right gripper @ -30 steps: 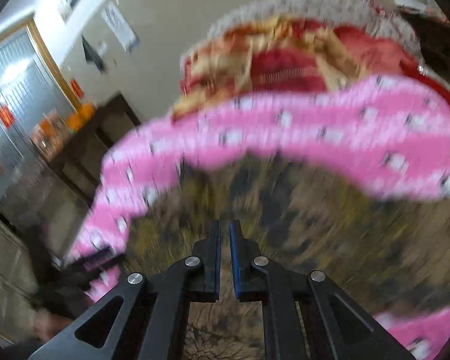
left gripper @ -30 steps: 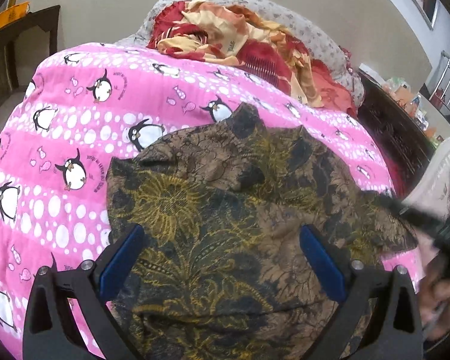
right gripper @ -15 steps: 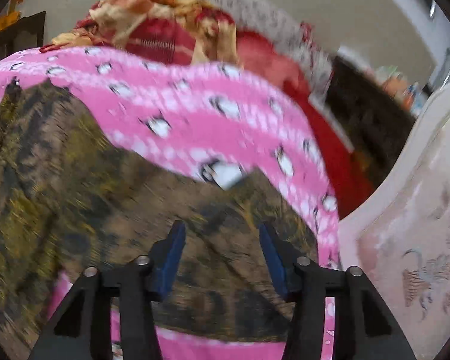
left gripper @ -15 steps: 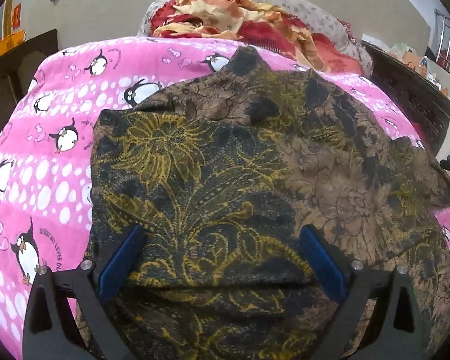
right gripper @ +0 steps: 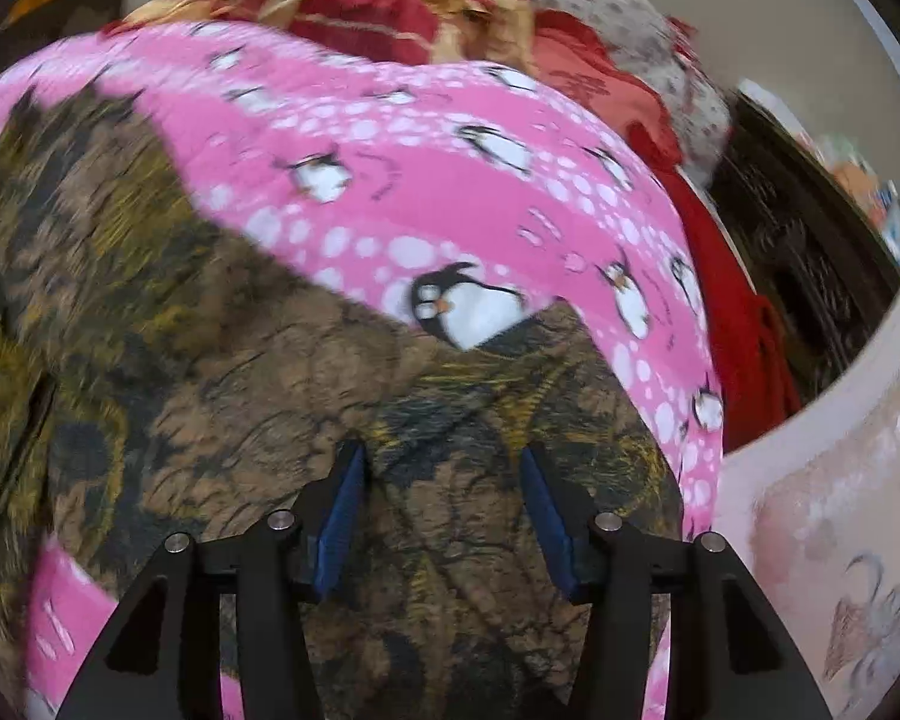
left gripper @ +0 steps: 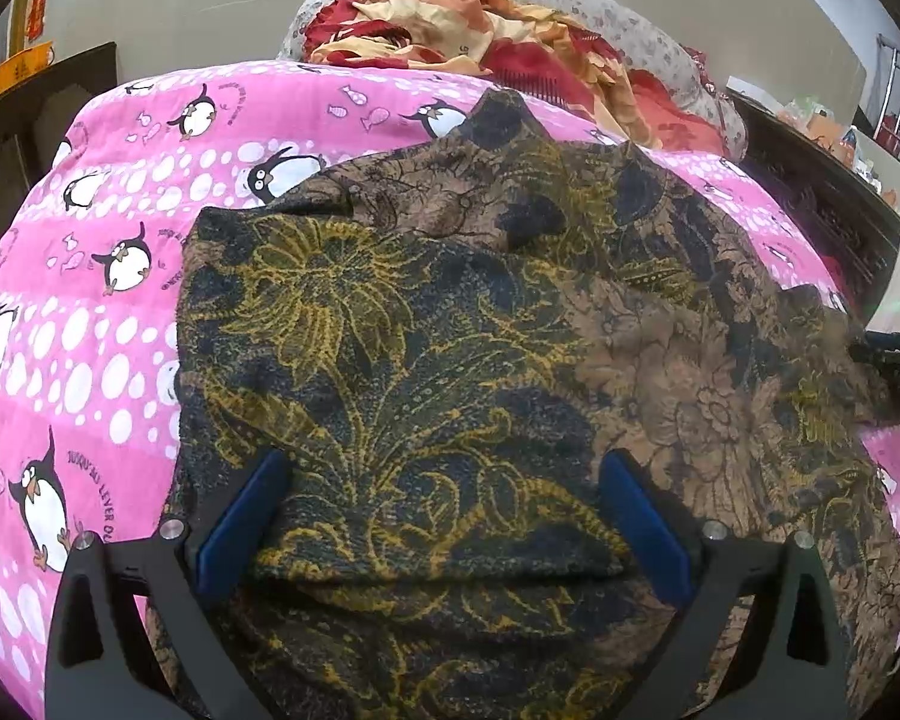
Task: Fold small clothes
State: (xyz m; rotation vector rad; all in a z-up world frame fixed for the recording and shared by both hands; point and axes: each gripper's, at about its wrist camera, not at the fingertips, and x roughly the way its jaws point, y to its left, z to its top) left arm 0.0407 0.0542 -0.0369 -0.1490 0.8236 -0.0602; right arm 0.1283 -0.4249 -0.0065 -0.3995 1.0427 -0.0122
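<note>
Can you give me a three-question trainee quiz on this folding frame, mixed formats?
1. True or false: the brown floral garment lies on a pink penguin blanket.
2. Multiple choice: what sits between the blue pads of the left tongs? A) bare blanket B) a folded edge of the garment C) a pillow
3. Short answer: what is piled at the far end of the bed, beyond the blanket?

Key:
1. True.
2. B; the pads stand wide apart and do not press it.
3. A crumpled red and yellow cloth against a grey patterned pillow.
</note>
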